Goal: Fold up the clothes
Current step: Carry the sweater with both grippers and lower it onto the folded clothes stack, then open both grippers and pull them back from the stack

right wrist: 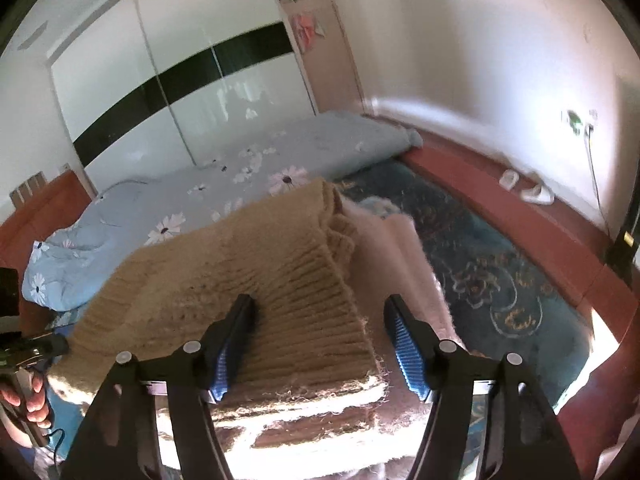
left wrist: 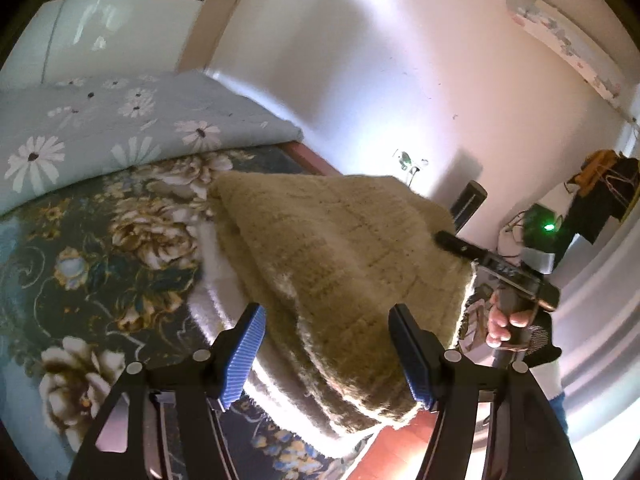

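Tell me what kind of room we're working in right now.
Most likely a home bedroom. The tan knit sweater lies on a bed with a floral bedspread and a daisy-print quilt; behind it stands a sliding-door wardrobe, and a door sits in the corner.

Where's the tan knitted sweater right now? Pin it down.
The tan knitted sweater lies folded on the dark floral bedspread at the bed's near edge, between the open fingers of both grippers in each wrist view. The blue daisy quilt lies behind it.
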Demonstrator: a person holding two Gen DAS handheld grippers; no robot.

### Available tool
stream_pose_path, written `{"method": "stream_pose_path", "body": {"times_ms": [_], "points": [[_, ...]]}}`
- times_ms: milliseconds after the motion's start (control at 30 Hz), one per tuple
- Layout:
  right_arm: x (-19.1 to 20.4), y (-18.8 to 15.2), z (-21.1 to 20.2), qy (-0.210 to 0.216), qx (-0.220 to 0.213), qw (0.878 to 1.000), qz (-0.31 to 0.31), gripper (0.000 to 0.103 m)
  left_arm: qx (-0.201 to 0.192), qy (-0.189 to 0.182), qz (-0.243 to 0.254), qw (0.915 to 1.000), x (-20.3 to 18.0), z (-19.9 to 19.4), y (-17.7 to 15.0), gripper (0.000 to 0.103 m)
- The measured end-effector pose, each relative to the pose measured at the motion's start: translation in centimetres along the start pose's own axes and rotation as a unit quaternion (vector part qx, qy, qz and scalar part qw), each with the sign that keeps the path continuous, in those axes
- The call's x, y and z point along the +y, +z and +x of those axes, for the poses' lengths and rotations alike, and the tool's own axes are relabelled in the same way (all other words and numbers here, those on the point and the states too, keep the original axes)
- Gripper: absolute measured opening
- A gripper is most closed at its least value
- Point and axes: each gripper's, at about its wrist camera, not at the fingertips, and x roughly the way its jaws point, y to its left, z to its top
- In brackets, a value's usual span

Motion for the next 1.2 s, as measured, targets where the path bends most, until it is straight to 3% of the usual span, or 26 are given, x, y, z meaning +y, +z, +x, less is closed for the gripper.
{"method": "stream_pose_path", "body": {"times_ms": [333,533,733,900,1067,1200], "points": [[2.8,1.0,-2.1,-0.012,-0.030,0.999,-0.020,0.067,-0.003,0.000,-0.006,1.0000,1.0,-1.4,-1.0,0.068],[3.8,0.5,-4.4,-0.043,-0.059,0.997,-0.016,0.067,-0.015,0.011,-0.009,0.9998,2.2,-3.2,-1.8,0.068],[7.1,-3.4,-8.2,-0.146,-0.080,0.984,-0.059,0.069,-0.020,0.034,-0.005,0.9992,2.7,-4.7,-4.0,0.069],[10.2,-6.7,-8.6,-0.154,-0.059,0.982,-0.089,0.069,-0.011,0.051,0.008,0.9986,2.3,-5.2,-6.0,0.074],[13.1,-9.3,-8.0,-0.147,-0.040,0.982,-0.109,0.074,-0.022,0.080,0.043,0.9957,1.3,-6.5,-8.6,0.086],[14.3,-10.7,-8.3,-0.132,-0.037,0.986,-0.096,0.077,-0.027,0.092,0.046,0.9943,1.0,-7.4,-10.1,0.091]]}}
